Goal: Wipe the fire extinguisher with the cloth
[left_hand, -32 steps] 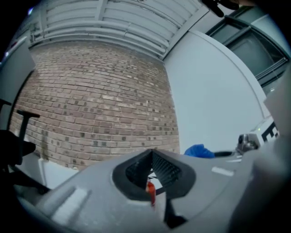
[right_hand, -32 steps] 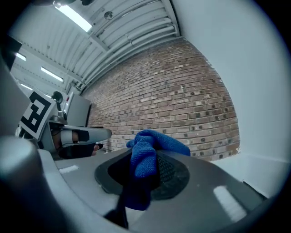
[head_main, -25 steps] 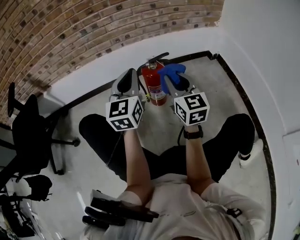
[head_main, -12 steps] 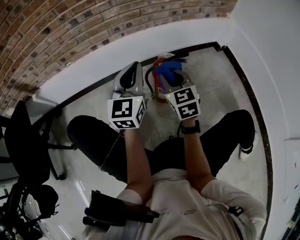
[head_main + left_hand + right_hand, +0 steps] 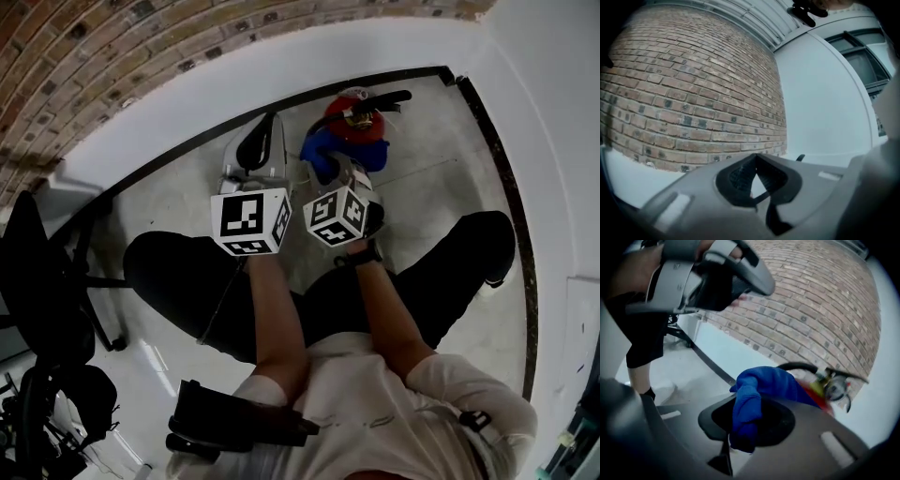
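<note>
Since a second ago your right gripper (image 5: 349, 172) has swung the cloth (image 5: 321, 148) round onto the near shoulder of the fire extinguisher (image 5: 349, 112), which stands on the floor (image 5: 441, 178) by the wall (image 5: 281, 66). Right jaws clamp the cloth; left gripper (image 5: 262, 141) waits alongside, jaws together, empty. Wiping seems underway, body mostly undone; one fire extinguisher, one cloth, two grippers.

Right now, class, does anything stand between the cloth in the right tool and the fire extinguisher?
Nothing visible does. The right tool grips the blue cloth, which lies directly against the red fire extinguisher; the left tool is off to one side.
</note>
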### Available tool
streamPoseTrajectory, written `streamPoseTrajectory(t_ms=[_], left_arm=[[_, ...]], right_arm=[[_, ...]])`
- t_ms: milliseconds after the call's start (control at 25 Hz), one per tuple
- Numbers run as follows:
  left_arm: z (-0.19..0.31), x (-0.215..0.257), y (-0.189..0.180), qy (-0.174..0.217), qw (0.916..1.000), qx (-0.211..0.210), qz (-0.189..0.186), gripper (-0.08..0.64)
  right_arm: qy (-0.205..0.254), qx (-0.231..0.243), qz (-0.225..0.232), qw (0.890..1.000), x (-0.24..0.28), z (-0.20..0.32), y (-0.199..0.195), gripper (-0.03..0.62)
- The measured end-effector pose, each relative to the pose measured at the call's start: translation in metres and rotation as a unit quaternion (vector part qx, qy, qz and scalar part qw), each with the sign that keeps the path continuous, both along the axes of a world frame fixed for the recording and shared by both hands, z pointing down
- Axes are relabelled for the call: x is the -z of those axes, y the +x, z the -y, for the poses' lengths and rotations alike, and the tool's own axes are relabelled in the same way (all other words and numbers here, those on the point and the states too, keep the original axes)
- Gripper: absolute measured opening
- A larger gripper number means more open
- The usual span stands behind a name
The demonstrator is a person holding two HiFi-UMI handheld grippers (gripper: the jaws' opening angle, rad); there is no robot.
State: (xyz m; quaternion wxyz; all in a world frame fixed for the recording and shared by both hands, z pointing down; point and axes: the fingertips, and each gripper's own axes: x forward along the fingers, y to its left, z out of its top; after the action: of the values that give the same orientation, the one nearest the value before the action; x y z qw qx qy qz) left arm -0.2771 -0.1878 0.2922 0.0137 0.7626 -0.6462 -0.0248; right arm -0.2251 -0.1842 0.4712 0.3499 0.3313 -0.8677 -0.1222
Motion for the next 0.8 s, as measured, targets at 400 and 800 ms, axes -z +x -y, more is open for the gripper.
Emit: streamPoseTrajectory(t_ms=[400,800], left_arm=[[0.016,-0.039,-0.009,-0.023,0.9981,0.039,-0.041,0.002],[-0.004,-0.06,-0.02,-0.057,0.997,0.051,0.012,0.002]], right_arm=[[-0.08,0.037,-0.136,0.987,-0.214,-0.01,0.003,0.082],[-0.178,0.042,-0.217,0.959,-0.345,-0.02,0.015,0.081]])
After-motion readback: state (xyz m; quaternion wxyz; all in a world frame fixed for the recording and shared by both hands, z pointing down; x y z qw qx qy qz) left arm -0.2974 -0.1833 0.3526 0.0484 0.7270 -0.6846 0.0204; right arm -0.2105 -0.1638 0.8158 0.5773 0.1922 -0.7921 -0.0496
